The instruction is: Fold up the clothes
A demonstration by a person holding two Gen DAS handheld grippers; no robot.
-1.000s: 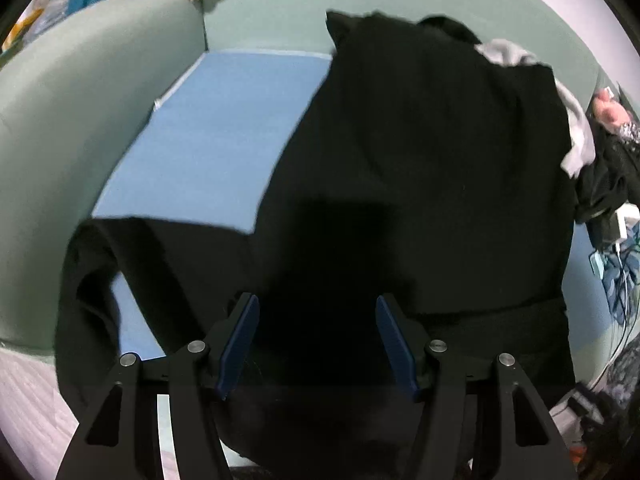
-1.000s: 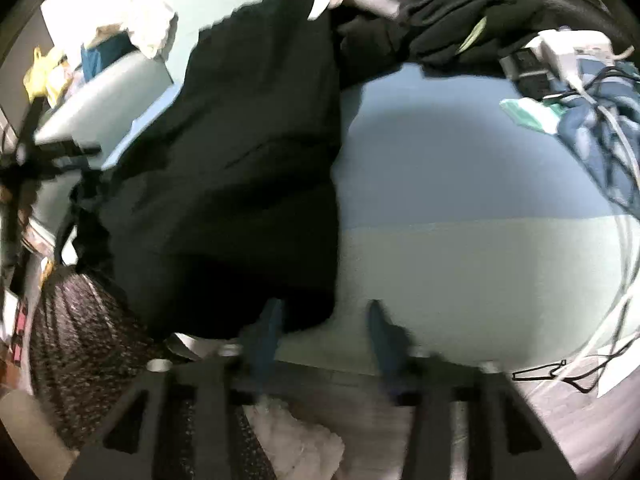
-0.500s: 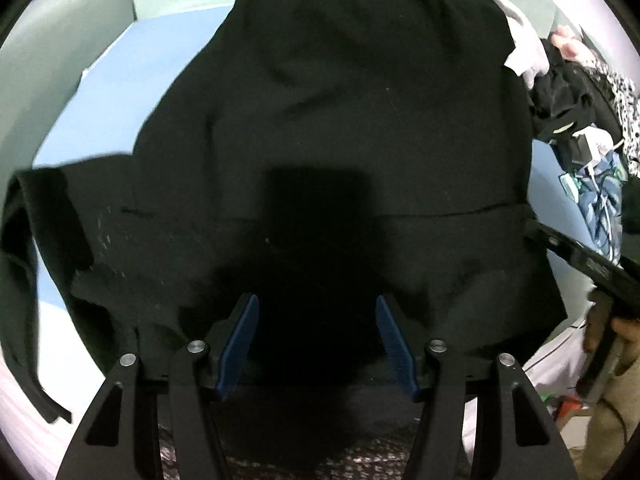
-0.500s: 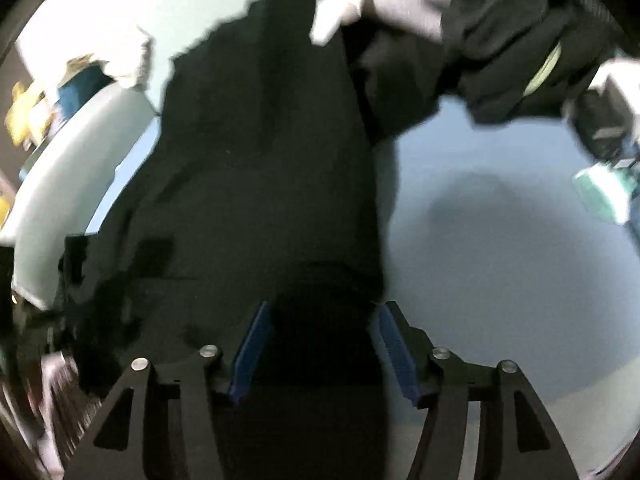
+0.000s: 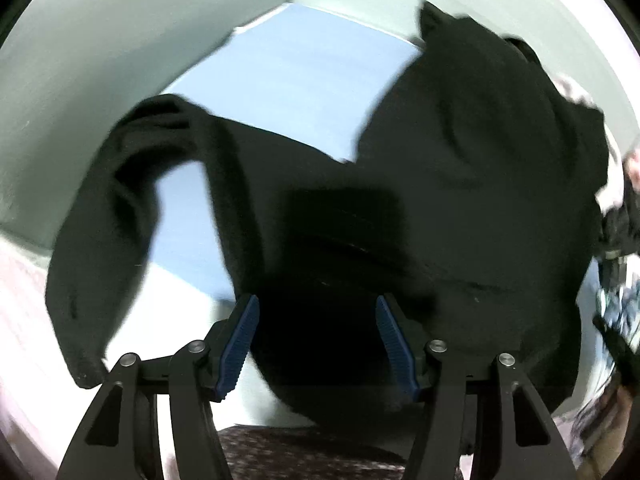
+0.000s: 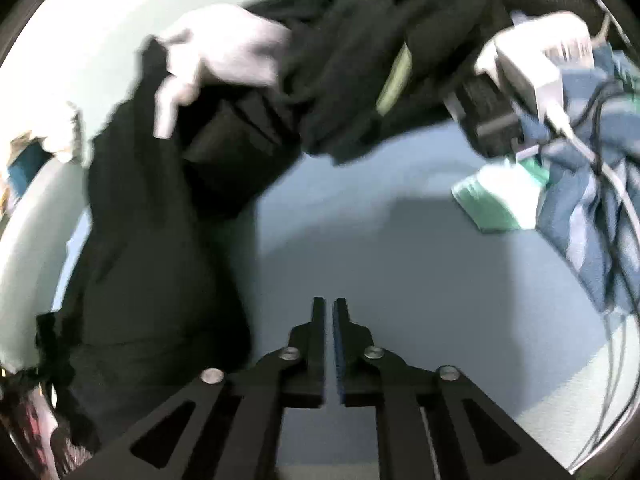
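Note:
A large black garment (image 5: 460,184) lies spread on the blue seat cushion (image 5: 296,80) of a pale green sofa, its hem hanging over the front edge and one sleeve (image 5: 120,216) draped to the left. My left gripper (image 5: 318,320) is open, its jaws wide apart above the garment's lower edge. In the right wrist view the same garment (image 6: 152,264) lies to the left. My right gripper (image 6: 329,312) is shut and empty over bare blue cushion (image 6: 400,272), just right of the garment's edge.
A heap of dark clothes (image 6: 360,52) with a white piece (image 6: 224,44) lies at the back of the cushion. A white adapter (image 6: 536,68), cables and blue fabric (image 6: 592,208) are on the right, beside a green and white cloth (image 6: 500,196).
My right gripper has closed and now sits to the right of the garment, over bare cushion. My left gripper stays open and its view has swung left, showing the sleeve and more cushion.

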